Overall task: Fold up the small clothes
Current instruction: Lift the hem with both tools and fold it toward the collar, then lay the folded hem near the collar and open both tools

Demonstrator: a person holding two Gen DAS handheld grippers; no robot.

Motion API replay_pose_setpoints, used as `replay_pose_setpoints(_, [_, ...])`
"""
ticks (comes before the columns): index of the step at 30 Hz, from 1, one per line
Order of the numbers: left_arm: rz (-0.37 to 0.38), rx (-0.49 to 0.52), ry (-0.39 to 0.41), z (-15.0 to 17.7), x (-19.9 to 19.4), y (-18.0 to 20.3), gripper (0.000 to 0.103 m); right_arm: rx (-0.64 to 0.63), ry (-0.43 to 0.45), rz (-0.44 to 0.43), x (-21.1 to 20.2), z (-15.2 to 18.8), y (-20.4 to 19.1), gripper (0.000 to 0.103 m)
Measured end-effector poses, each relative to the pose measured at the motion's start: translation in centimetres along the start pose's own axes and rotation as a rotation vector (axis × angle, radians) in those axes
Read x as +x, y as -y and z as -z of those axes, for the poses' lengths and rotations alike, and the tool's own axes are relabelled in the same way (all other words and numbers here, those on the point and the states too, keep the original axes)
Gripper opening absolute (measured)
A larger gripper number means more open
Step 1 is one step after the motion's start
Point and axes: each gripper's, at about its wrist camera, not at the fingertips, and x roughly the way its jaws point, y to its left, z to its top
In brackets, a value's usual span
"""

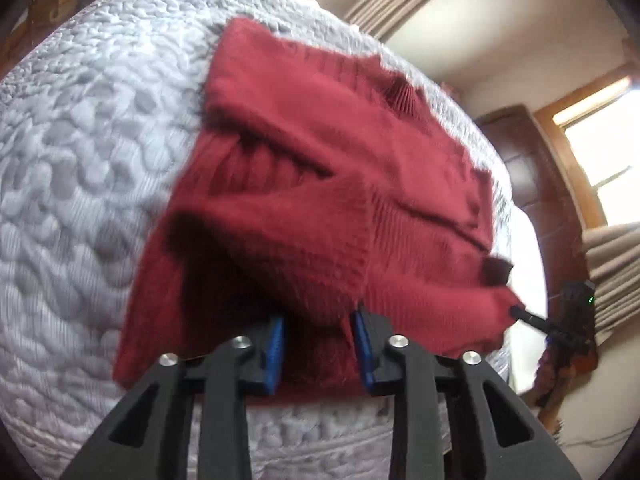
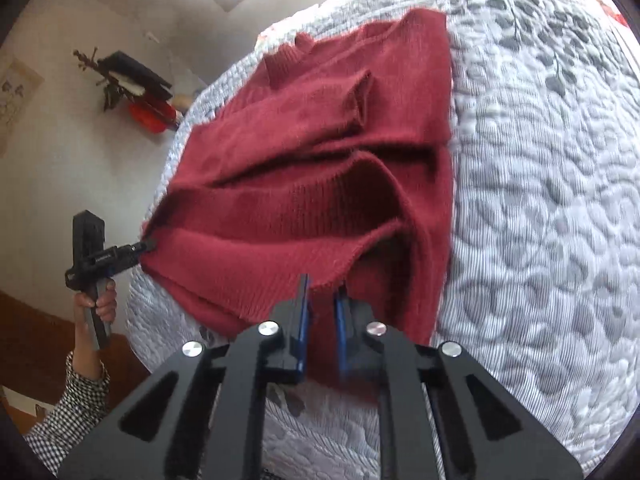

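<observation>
I see both grippers, left (image 1: 318,344) and right (image 2: 322,316), clamped on the red knit sweater's (image 1: 320,168) hem, lifted off the quilted bedspread (image 1: 80,160) near its edge.

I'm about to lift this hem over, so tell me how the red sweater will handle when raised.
The red sweater is probably floppy: it sags in folds between the left gripper and right gripper. Its fuzzy knit likely grips rather than slips. The sleeves folded on top may slide off.
</observation>
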Motion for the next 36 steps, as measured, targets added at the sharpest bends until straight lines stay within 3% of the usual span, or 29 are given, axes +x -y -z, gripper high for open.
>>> replay_pose_setpoints(3, [-0.040, 0.008, 0.079, -2.3, -0.8, 0.7, 0.026, 0.033, 0.042, -0.005, -0.7, -1.9, 0.6, 0.010])
replay_pose_setpoints(4, [-0.042, 0.005, 0.098, -3.1, -1.0, 0.8, 0.031, 0.044, 0.051, -0.001, -0.7, -2.4, 0.8, 0.012])
replay_pose_setpoints(5, [-0.055, 0.007, 0.132, -3.9, -1.4, 0.8, 0.036, 0.049, 0.063, 0.018, -0.8, -2.8, 1.1, 0.019])
replay_pose_setpoints(6, [-0.073, 0.006, 0.156, -4.4, -1.7, 0.8, 0.048, 0.053, 0.067, 0.044, -0.9, -3.2, 1.4, 0.039])
replay_pose_setpoints(8, [-0.101, 0.005, 0.187, -5.0, -2.7, 0.5, 0.061, 0.070, 0.075, 0.040, -1.1, -3.4, 1.9, 0.055])
replay_pose_setpoints(11, [-0.118, 0.028, 0.203, -5.1, -3.7, 0.0, 0.072, 0.035, 0.084, 0.050, -1.8, -2.9, 2.4, 0.056])
replay_pose_setpoints(14, [-0.179, 0.087, 0.195, -4.7, -3.8, -0.1, 0.073, -0.001, 0.080, 0.081, -2.6, -2.5, 3.1, 0.064])
replay_pose_setpoints(21, [-0.275, 0.274, 0.137, -4.2, -1.2, 2.0, 0.075, -0.050, 0.034, 0.092, -0.8, -3.2, 3.0, 0.064])
replay_pose_setpoints(25, [-0.307, 0.347, 0.086, -4.4, 0.8, 3.2, 0.078, -0.091, -0.005, 0.127, 1.3, -3.9, 2.1, 0.070])
replay_pose_setpoints(33, [-0.379, 0.402, 0.029, -5.2, 4.1, 3.6, 0.073, -0.182, -0.081, 0.233, 5.3, -4.9, 0.9, 0.069])
replay_pose_setpoints(34, [-0.377, 0.405, 0.033, -5.2, 4.2, 3.5, 0.066, -0.191, -0.089, 0.236, 5.6, -5.0, 0.8, 0.066])
replay_pose_setpoints(36, [-0.365, 0.405, 0.032, -5.3, 4.3, 3.5, 0.041, -0.226, -0.108, 0.231, 6.1, -4.8, 0.1, 0.035])
